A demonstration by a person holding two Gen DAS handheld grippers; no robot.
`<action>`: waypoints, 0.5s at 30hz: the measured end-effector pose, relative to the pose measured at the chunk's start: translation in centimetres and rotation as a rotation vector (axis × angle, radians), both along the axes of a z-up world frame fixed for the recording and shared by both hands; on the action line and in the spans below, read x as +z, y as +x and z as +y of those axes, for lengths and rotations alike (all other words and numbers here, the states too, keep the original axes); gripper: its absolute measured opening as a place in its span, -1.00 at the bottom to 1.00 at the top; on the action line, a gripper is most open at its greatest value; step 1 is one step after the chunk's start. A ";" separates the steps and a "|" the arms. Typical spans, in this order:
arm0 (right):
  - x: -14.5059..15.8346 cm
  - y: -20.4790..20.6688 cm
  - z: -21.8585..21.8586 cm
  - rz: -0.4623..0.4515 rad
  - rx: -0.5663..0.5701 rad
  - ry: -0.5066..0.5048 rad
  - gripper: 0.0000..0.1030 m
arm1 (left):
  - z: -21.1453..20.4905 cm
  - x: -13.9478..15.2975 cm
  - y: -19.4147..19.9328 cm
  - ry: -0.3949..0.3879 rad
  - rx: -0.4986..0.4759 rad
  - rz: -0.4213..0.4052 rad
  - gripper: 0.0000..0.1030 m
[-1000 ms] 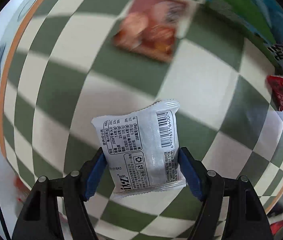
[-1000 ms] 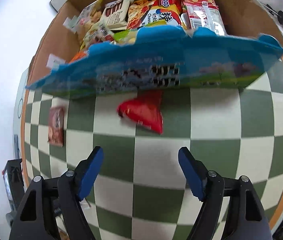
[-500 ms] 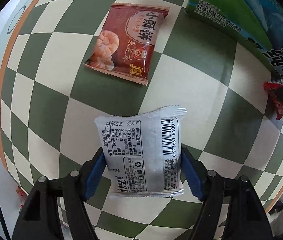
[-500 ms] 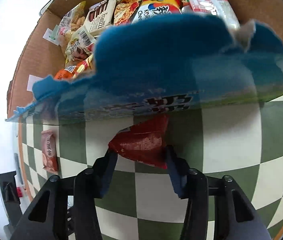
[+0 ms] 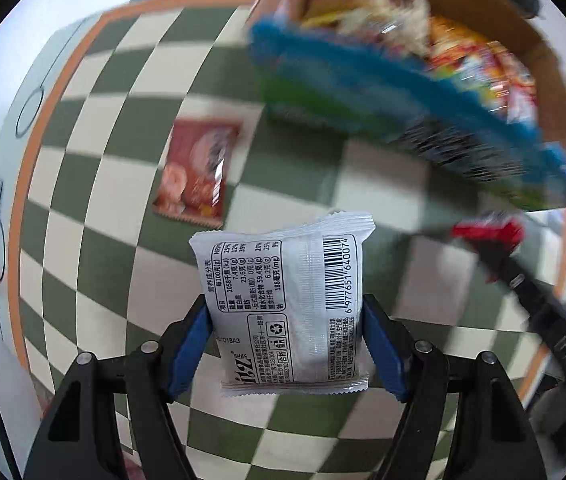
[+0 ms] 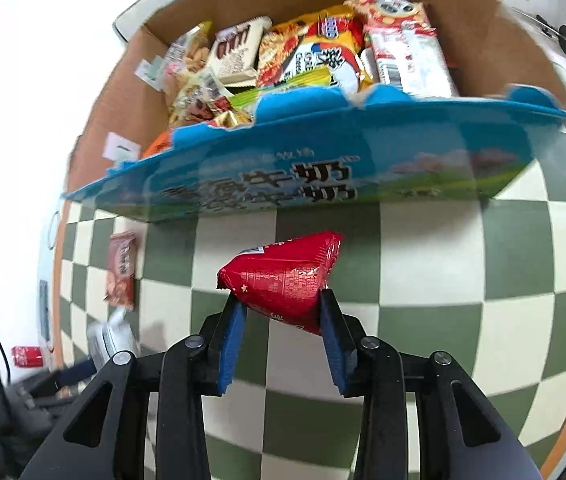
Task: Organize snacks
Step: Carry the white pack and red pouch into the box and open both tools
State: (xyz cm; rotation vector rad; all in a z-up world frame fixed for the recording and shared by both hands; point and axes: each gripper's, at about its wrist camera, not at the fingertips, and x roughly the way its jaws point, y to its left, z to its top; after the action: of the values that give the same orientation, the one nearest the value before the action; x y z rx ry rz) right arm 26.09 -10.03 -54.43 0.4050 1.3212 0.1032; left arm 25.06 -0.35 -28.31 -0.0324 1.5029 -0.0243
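Observation:
My left gripper [image 5: 285, 332] is shut on a silver-white snack packet [image 5: 287, 304], held above the checkered cloth with its barcode side up. My right gripper [image 6: 281, 320] is shut on a red triangular snack packet [image 6: 283, 280], lifted off the cloth in front of the cardboard box [image 6: 131, 92]. The box, with a blue printed front flap [image 6: 303, 176], is full of several snack packs. In the left wrist view the box [image 5: 483, 8] is at the upper right and the right gripper with the red packet [image 5: 487, 230] shows at the right.
A brown-red snack packet [image 5: 195, 172] lies flat on the green and cream checkered cloth [image 5: 95, 200]; it also shows in the right wrist view [image 6: 121, 268]. The cloth has an orange border [image 5: 23, 168] on a white table. A small red can [image 6: 27, 356] sits off the left edge.
My right gripper closed on the red packet and lifted it off the cloth. My left gripper, still holding the silver packet, swung up toward the box, which came into its view.

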 end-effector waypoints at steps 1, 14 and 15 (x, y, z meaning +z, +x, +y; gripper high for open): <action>0.6 -0.7 -0.2 -0.007 -0.002 0.017 -0.24 | -0.5 1.2 0.0 -0.013 -0.015 -0.016 0.38; 11.7 -2.6 -6.4 -0.181 -0.106 0.123 -0.24 | -8.5 12.4 10.8 -0.162 -0.216 -0.125 0.39; 12.4 -1.6 -7.2 -0.199 -0.121 0.111 -0.24 | -9.0 12.2 12.1 -0.150 -0.233 -0.123 0.39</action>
State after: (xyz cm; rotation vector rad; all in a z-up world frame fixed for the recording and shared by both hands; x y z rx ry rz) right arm 24.46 -17.18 -41.99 0.5538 1.0959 0.1133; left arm 37.20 -9.37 -16.08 0.0229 1.3729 -0.3208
